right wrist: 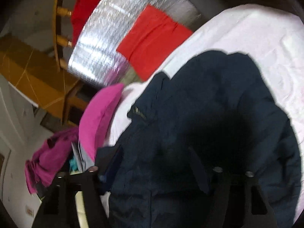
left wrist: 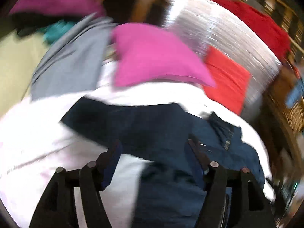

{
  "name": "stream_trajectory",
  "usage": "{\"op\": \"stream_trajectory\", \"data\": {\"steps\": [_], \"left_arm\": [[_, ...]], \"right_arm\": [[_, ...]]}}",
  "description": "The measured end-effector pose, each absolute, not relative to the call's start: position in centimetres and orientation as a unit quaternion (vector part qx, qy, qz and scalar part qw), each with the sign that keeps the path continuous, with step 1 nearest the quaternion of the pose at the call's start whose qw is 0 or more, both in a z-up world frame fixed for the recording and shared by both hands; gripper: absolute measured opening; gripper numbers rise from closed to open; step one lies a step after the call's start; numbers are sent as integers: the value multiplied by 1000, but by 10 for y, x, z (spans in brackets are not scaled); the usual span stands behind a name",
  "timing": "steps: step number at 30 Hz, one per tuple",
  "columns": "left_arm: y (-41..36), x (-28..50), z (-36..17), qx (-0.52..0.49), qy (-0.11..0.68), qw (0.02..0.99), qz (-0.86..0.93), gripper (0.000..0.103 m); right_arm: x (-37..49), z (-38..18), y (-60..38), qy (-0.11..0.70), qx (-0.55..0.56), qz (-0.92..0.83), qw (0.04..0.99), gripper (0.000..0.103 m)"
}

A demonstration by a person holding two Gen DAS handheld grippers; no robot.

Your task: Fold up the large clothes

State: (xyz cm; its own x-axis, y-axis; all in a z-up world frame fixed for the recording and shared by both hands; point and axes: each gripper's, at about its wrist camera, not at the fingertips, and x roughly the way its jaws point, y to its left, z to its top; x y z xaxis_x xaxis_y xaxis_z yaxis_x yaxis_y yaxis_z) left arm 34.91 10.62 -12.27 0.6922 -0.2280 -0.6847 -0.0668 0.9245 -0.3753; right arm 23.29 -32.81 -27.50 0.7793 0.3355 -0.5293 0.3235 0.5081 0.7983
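Centrally, one dark navy garment, bulky, with a short metal zipper end showing; it lies rumpled on a white sheet.

Left gripper: fingers spread wide over the navy garment, which runs up between them. Motion blur hides whether the pads press the cloth, so a hold cannot be told.

Right gripper: fingers likewise set wide apart, low over the garment's near part; dark fabric fills the gap between them. Contact is not readable against the dark cloth.

Surroundings, working outward:
- White sheet, under the garment on all visible sides.
- Pink folded piece, on the sheet's edge just beyond the garment; in the right wrist view it stands at the left of the garment.
- Orange-red folded cloth on a silver foil-like mat, past the sheet.
- Dark red garment at the mat's far edge, by a wooden railing.
- Grey cloth and a teal scrap, beside the pink piece.
- Magenta garment, heaped apart from the sheet.

View differences: the left wrist view alone shows the grey cloth at full spread, and is heavily blurred. The right wrist view alone shows nearly the whole outline of the navy garment.
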Motion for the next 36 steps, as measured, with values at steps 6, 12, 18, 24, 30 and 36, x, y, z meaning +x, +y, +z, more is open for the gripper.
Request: {"op": "stream_trajectory", "data": {"steps": [6, 12, 18, 24, 30, 36], "left_arm": [[156, 364, -179, -351, 430, 829, -61, 70], [153, 394, -226, -485, 427, 757, -99, 72], [151, 413, -252, -539, 399, 736, -92, 62], [137, 415, -230, -492, 376, 781, -81, 17], [87, 392, -146, -377, 316, 862, -121, 10], [-4, 338, -69, -226, 261, 917, -202, 8]], "right_arm": [[239, -285, -314, 357, 485, 2, 798, 69], [243, -291, -310, 367, 484, -1, 794, 69], [246, -292, -307, 369, 480, 1, 796, 69], [245, -289, -308, 364, 480, 2, 798, 69], [236, -285, -316, 345, 498, -9, 796, 69], [226, -283, -328, 326, 522, -18, 788, 69]]}}
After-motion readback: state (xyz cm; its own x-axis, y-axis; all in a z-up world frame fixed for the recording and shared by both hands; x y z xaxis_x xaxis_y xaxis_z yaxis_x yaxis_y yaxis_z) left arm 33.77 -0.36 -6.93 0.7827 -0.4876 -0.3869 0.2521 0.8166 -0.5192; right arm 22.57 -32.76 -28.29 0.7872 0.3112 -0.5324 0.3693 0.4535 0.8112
